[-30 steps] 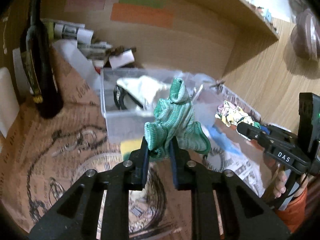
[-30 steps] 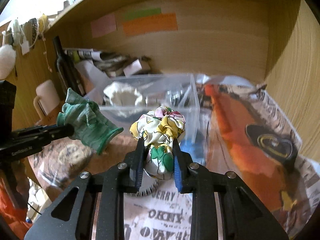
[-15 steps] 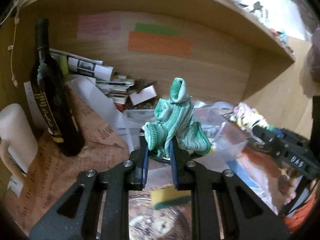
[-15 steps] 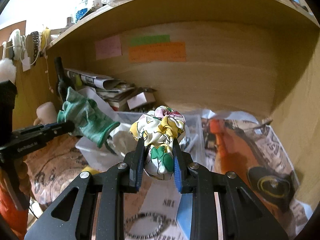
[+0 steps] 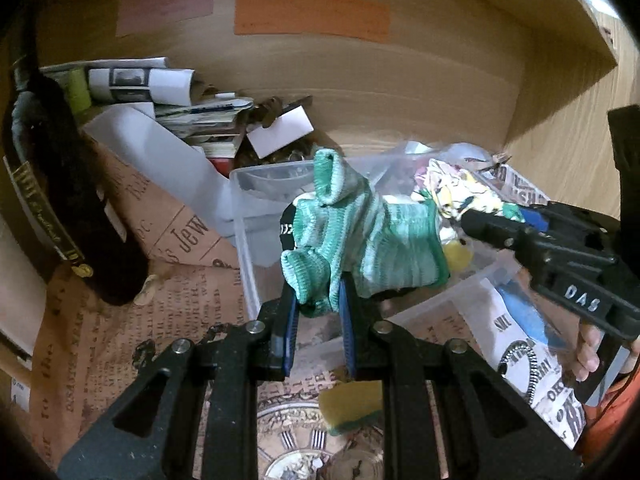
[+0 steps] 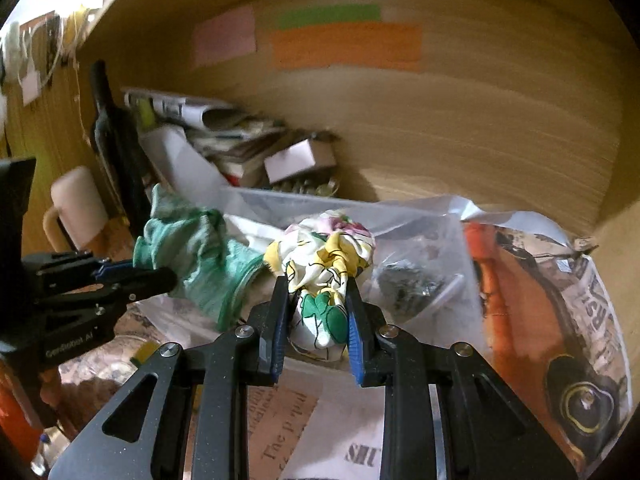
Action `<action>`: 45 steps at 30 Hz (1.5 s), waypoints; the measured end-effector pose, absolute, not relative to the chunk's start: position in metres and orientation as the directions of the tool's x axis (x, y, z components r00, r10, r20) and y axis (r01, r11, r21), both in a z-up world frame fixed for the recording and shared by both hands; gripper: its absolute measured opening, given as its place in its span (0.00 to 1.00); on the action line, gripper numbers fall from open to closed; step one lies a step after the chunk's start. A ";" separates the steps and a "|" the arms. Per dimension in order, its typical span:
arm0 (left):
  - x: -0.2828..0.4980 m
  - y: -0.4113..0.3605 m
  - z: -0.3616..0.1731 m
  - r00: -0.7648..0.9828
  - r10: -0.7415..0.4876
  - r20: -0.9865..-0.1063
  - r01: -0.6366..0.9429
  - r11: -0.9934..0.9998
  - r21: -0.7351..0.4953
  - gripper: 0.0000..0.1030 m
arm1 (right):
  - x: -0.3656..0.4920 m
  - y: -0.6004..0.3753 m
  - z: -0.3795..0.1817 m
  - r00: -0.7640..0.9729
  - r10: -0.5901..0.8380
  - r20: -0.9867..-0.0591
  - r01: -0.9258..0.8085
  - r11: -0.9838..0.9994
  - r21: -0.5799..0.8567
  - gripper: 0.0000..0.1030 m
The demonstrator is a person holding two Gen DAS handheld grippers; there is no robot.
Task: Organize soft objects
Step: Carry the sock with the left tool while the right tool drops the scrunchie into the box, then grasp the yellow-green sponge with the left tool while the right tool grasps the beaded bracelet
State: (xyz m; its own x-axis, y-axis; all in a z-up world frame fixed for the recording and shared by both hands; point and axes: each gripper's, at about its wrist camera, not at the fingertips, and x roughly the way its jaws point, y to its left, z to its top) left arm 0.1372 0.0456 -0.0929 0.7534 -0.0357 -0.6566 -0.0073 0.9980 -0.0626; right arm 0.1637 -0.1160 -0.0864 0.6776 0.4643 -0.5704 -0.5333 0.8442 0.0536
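Left hand-held gripper point(image 5: 316, 306) clamped on a green striped knit sock point(image 5: 360, 236); right hand-held gripper point(image 6: 316, 320) clamped on a floral cloth bundle point(image 6: 324, 264). Both have advanced from short of the clear plastic bin point(image 5: 244, 216) to over it, so release there seems imminent

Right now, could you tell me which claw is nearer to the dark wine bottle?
Left. The left claw, shut on the green sock, is on the dark wine bottle's side; the right claw, gripping the floral cloth, sits beyond it.
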 end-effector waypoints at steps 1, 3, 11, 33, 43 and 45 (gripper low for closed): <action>0.139 0.045 -0.093 0.752 -0.037 -0.658 -0.005 0.998 -0.062 0.18 | 0.166 -0.115 -0.088 0.674 0.463 -0.576 -0.535 0.843 0.051 0.22; 0.142 0.046 -0.094 0.745 -0.044 -0.665 -0.001 0.998 -0.068 0.18 | 0.168 -0.113 -0.091 0.670 0.455 -0.587 -0.534 0.844 0.045 0.22; 0.143 0.046 -0.093 0.741 -0.054 -0.669 0.009 0.997 -0.071 0.31 | 0.170 -0.117 -0.093 0.674 0.442 -0.592 -0.519 0.854 0.046 0.59; 0.071 0.040 -0.061 0.833 -0.042 -0.552 -0.016 0.995 -0.100 0.88 | 0.106 -0.149 -0.073 0.738 0.446 -0.506 -0.503 0.864 0.026 0.86; 0.063 0.034 -0.104 0.755 -0.071 -0.651 -0.030 0.989 -0.143 0.93 | 0.089 -0.152 -0.122 0.651 0.415 -0.635 -0.500 0.864 0.052 0.87; 0.065 0.031 -0.115 0.735 -0.078 -0.674 -0.031 0.988 -0.148 0.93 | 0.088 -0.153 -0.132 0.627 0.415 -0.659 -0.497 0.865 0.072 0.87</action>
State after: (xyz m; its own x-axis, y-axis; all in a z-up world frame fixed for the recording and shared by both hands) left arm 0.0647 0.0314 -0.1153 0.7346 -0.0782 -0.6740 -0.0308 0.9885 -0.1482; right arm 0.0875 -0.1533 -0.1316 0.6268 0.4151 -0.6594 -0.4967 0.8649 0.0724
